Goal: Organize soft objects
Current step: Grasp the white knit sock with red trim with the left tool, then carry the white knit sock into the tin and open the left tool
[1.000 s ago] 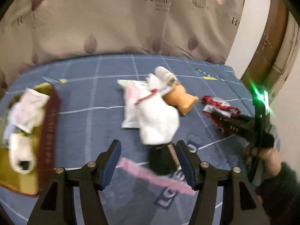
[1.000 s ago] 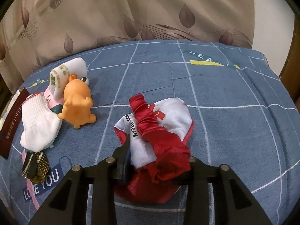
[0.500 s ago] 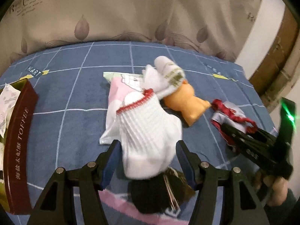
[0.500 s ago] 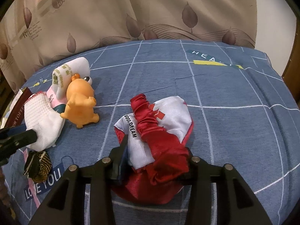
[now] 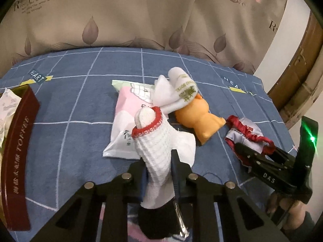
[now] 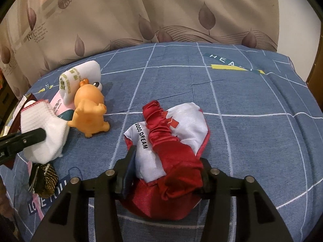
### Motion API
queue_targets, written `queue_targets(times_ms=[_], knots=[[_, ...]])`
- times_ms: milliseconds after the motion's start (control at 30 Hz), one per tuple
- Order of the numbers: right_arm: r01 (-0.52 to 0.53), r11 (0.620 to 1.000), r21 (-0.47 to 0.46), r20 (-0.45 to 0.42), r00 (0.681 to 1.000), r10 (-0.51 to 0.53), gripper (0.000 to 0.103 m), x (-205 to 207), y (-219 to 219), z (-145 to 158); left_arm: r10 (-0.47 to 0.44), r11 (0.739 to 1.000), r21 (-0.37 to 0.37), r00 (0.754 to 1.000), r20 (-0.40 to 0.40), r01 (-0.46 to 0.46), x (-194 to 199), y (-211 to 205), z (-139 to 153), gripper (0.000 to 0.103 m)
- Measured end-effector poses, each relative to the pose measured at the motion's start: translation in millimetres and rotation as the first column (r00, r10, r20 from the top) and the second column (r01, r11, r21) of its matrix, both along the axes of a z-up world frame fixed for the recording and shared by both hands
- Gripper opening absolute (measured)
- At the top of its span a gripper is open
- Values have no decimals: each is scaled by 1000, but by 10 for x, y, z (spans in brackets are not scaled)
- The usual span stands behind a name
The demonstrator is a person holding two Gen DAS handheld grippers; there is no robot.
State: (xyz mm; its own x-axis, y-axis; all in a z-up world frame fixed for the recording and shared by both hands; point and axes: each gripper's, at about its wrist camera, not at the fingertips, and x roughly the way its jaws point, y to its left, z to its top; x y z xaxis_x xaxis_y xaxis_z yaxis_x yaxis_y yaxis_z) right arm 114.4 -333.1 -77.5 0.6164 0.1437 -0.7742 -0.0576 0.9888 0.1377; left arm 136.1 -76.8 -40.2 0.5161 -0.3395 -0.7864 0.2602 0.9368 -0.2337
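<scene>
A white ribbed sock with a red cuff (image 5: 153,139) lies on the blue bedspread, and my left gripper (image 5: 159,159) is closing, its pads pinching the sock's lower part. In the right wrist view the same sock (image 6: 46,121) shows at the left with one black finger across it. A red and white satin cloth printed GOOD DREAM (image 6: 181,121) is bunched between the jaws of my right gripper (image 6: 167,159). Those jaws are opening, and the cloth still fills the gap and touches both pads. It rests on the bed.
An orange rubber toy (image 5: 201,121), a rolled white towel (image 5: 181,88) and a pink wipes pack (image 5: 129,109) lie just beyond the sock. A dark red toffee box (image 5: 18,141) stands at the left. A dark pouch with metal (image 6: 43,179) lies under the sock. Curtains hang behind.
My left gripper moved forward over the white sock and closed on it. My right gripper stayed in place and its jaws widened a little around the red and white cloth.
</scene>
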Motion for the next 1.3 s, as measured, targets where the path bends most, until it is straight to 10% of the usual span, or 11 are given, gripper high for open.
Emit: queue_targets(times_ms=[1300], knots=[[-1,1000,-14,-3,1000,0,48,1,8,5,148,983,89,977,154,-163,-331,1143,629,20]])
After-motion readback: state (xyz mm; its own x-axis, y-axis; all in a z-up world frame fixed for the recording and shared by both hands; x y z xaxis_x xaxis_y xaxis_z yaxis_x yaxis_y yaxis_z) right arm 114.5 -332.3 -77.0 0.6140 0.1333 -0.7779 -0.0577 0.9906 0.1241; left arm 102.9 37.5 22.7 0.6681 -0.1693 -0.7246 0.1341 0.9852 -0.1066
